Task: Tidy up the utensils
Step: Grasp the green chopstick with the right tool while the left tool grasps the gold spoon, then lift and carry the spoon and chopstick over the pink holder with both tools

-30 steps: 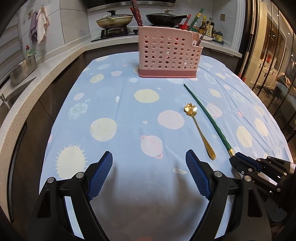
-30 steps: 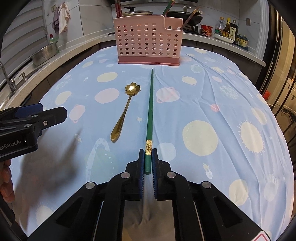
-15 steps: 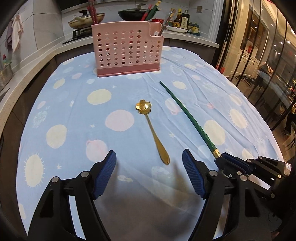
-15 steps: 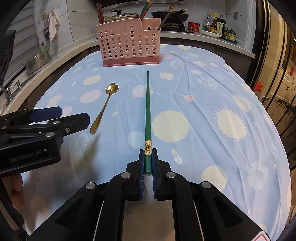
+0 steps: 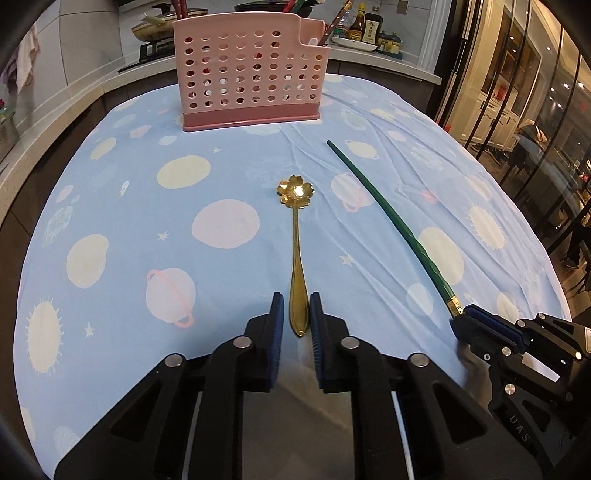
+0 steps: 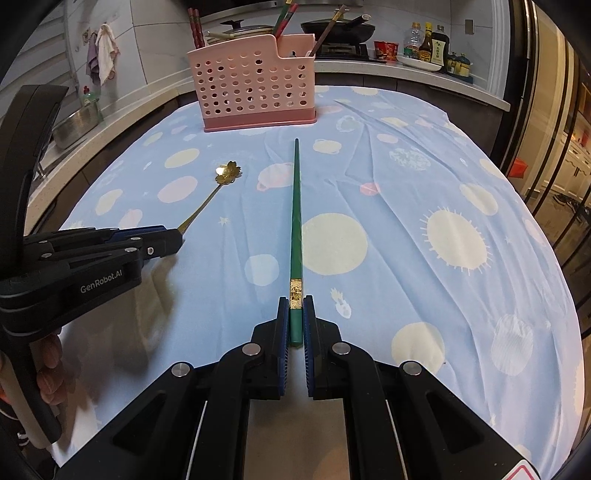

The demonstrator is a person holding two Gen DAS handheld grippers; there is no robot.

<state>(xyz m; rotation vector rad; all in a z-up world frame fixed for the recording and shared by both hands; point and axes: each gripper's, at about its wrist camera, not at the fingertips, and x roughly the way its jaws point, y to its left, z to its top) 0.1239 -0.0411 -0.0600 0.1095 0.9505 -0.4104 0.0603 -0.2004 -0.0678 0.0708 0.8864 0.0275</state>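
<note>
Your left gripper (image 5: 296, 314) now has its jaws closing around the handle end of the gold spoon (image 5: 295, 236), where a second ago they stood wide apart over bare cloth with the spoon off to their right. The blue pads sit just beside the handle on both sides; you cannot tell from these views whether they already press on it. The spoon lies flat on the blue planet-print cloth (image 5: 129, 229) that covers the counter, its flower-shaped bowl pointing toward the pink holder (image 5: 251, 74); it lies as it did before.

Your right gripper (image 6: 295, 314) is pinching the butt end of the green chopstick (image 6: 296, 221), the pads tight against it just behind the gold band, the same hold as a second ago. The chopstick runs straight ahead from the jaws, lying on the cloth, with its thin tip aimed at the holder but well short of it.

The holder stands upright at the far side of the cloth, in the same spot as before, with several chopsticks (image 6: 280, 18) sticking out of its top. In the right wrist view your left gripper comes in from the left edge, closer to the spoon than earlier, with your fingers (image 6: 50, 365) wrapped round its grip.
</note>
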